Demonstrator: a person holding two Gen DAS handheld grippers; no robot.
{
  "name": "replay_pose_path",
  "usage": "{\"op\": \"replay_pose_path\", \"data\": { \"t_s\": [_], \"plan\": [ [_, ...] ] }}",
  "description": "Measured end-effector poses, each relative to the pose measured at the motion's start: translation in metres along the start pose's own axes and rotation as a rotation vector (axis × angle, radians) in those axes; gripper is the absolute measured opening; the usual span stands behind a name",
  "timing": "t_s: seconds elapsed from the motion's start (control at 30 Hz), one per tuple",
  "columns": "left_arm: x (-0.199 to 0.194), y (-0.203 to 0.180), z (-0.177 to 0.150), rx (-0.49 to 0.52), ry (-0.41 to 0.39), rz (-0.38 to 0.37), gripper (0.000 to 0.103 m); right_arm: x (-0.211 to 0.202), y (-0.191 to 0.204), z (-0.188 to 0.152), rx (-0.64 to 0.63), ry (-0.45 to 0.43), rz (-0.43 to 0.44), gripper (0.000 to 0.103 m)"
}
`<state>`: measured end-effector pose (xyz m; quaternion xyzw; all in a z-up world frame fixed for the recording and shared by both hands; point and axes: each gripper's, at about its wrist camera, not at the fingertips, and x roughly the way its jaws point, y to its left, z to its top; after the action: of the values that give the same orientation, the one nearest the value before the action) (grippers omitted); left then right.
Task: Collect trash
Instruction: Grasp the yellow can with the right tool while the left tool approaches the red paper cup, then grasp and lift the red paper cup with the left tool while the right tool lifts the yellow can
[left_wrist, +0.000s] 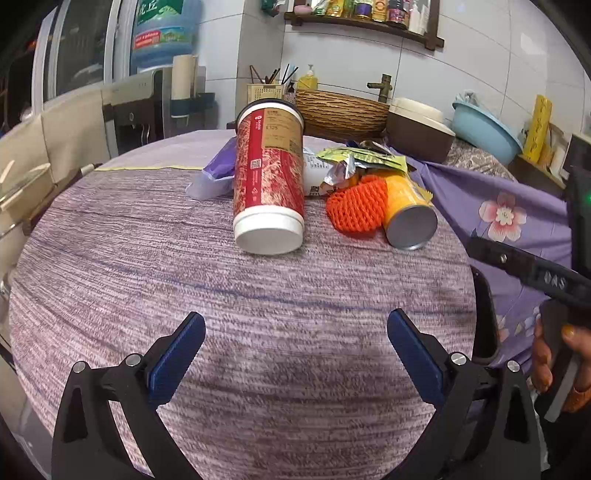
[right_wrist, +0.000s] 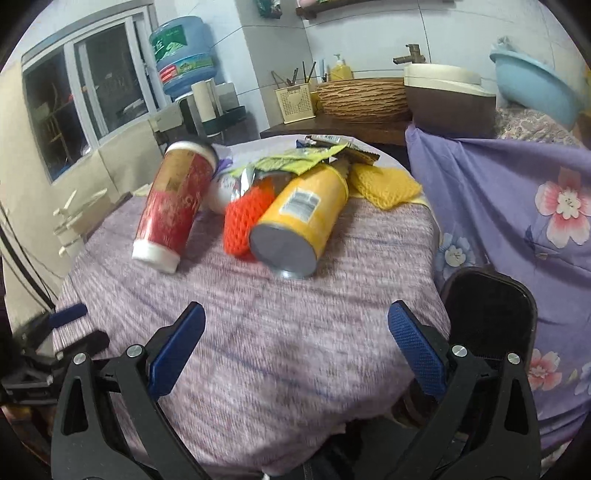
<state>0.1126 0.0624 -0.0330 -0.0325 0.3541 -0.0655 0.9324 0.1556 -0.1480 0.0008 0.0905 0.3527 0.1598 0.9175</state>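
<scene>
left hand-held gripper (left_wrist: 295, 328) agape | right hand-held gripper (right_wrist: 295, 328) agape (blurred, seemingly empty) | bare tablecloth (left_wrist: 258, 288) before red canister (left_wrist: 268, 177)

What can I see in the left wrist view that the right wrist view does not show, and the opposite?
Only the left wrist view shows the wall shelf of bottles and a hand holding the other tool.

Only the right wrist view shows the yellow foam net behind the yellow can and the window.

Both show the red cup lying down, the orange foam net, the blue basin, and open jaws over the purple cloth.
</scene>
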Motion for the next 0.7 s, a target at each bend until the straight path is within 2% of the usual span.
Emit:
{"op": "replay_pose_path", "data": {
  "t_s": [0.13, 0.3, 0.37, 0.43, 0.53, 0.7],
  "plan": [
    [0.008, 0.011, 0.016, -0.02, 0.007, 0.005, 0.098, 0.031, -0.011, 0.036, 0.127, 0.071, 0.08, 0.098],
    [0.015, 0.02, 0.029, -0.008, 0.015, 0.022, 0.098, 0.076, -0.025, 0.067, 0.251, 0.165, 0.093, 0.098],
    [0.017, 0.022, 0.03, -0.003, 0.02, 0.023, 0.098, 0.093, -0.028, 0.074, 0.279, 0.198, 0.1, 0.09],
    [0.019, 0.024, 0.031, 0.0, 0.025, 0.026, 0.098, 0.11, -0.03, 0.08, 0.295, 0.229, 0.098, 0.088],
    [0.023, 0.028, 0.031, 0.002, 0.038, 0.024, 0.098, 0.131, -0.033, 0.082, 0.331, 0.282, 0.086, 0.078],
    [0.03, 0.031, 0.035, 0.011, 0.048, 0.023, 0.098, 0.148, -0.036, 0.082, 0.362, 0.319, 0.116, 0.072]
  ]
}}
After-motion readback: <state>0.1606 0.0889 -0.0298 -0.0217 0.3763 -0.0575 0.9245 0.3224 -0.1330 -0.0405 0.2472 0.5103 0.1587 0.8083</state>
